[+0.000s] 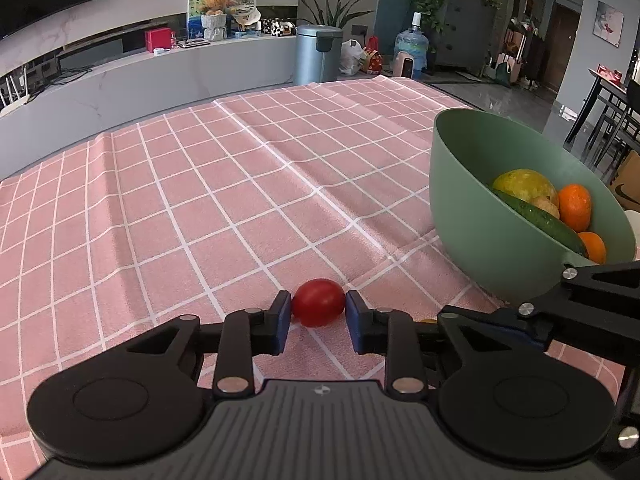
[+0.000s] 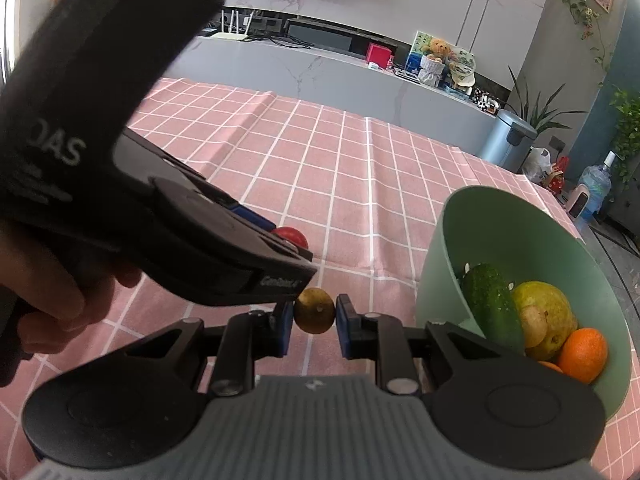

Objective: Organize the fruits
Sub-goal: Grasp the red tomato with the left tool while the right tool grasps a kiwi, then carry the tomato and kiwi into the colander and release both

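A red cherry tomato (image 1: 319, 302) rests on the pink checked cloth (image 1: 200, 200), and my left gripper (image 1: 318, 312) is shut on it, a blue pad pressing each side. In the right wrist view the same tomato (image 2: 291, 235) shows just past the left gripper's black body. My right gripper (image 2: 315, 318) is shut on a small round yellow-green fruit (image 2: 315, 310) right beside the left gripper, low over the cloth. To the right stands a green bowl (image 1: 460, 168) (image 2: 436, 272) tilted toward me. It holds a cucumber (image 2: 492, 304), a yellow-green pear (image 2: 548, 300) and oranges (image 2: 584, 354).
A person's hand (image 2: 48, 292) holds the left gripper's handle at the left of the right wrist view. The cloth has raised creases (image 1: 320, 184) and covers the table to its far edge. Beyond it are a grey bin (image 1: 319, 54), a low marble counter and a water jug.
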The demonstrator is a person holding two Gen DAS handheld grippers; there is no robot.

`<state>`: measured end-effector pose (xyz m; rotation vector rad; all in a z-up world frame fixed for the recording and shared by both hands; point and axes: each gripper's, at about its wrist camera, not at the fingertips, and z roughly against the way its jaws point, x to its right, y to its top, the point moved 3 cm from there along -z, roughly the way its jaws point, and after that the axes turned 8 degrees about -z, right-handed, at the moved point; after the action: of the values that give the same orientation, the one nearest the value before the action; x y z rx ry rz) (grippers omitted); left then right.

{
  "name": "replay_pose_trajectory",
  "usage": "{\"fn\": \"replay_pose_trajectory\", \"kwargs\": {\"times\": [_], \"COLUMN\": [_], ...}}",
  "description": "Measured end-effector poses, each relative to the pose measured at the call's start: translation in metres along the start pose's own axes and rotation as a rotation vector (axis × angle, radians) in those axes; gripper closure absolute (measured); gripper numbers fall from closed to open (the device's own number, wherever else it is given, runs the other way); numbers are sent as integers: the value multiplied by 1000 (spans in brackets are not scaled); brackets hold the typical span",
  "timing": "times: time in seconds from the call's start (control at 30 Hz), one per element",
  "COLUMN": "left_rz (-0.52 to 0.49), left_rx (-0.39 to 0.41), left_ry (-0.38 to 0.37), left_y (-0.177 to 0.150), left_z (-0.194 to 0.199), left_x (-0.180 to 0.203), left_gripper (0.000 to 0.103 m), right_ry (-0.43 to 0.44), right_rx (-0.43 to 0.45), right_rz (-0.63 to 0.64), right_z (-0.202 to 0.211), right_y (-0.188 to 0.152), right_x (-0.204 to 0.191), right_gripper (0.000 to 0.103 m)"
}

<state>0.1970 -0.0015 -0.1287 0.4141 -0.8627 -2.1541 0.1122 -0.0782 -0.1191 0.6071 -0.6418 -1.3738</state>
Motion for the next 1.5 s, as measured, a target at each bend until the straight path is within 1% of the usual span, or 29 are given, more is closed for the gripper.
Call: {"fn": "replay_pose_trajectory", "kwargs": {"times": [0.17, 0.37, 0.5, 0.6, 0.7, 0.8, 0.9, 1.03, 1.1, 1.27, 1.37, 1.43, 1.5], "left_rz": [8, 26, 34, 79, 125, 144, 132, 106, 88, 33, 23, 17, 21], "left_rx": [-10, 0, 26, 38, 38, 59, 72, 85, 91, 78, 57, 35, 12], "left_ry": [39, 63, 77, 89, 93, 78, 61, -1, -39, -103, -145, -158, -156], "left_y": [2, 7, 13, 19, 26, 34, 48, 67, 76, 96, 104, 109, 113], "left_z": [9, 37, 59, 71, 77, 84, 85, 82, 77, 50, 30, 15, 0], "left_x": [3, 14, 26, 35, 44, 57, 71, 86, 92, 99, 100, 99, 97], "left_gripper": [71, 71, 71, 71, 71, 71, 71, 71, 71, 71, 71, 71, 71], "right_ry": [24, 49, 53, 64, 55, 38, 33, 51, 68, 98, 118, 128, 148], "right_rx": [15, 45, 79, 93, 115, 146, 168, 174, 161, 111, 84, 65, 47], "right_rz": [3, 1, -19, -53, -75, -92, -123, -155, -173, -213, -191, -183, -187], "right_z": [12, 37, 57, 72, 87, 101, 111, 118, 117, 95, 76, 62, 50], "right_y": [3, 5, 6, 8, 11, 14, 17, 22, 24, 31, 37, 43, 48], "right_x": [4, 14, 29, 44, 60, 79, 101, 135, 153, 189, 201, 207, 212], "right_gripper": [85, 85, 85, 85, 85, 85, 85, 85, 85, 85, 85, 85, 85]}}
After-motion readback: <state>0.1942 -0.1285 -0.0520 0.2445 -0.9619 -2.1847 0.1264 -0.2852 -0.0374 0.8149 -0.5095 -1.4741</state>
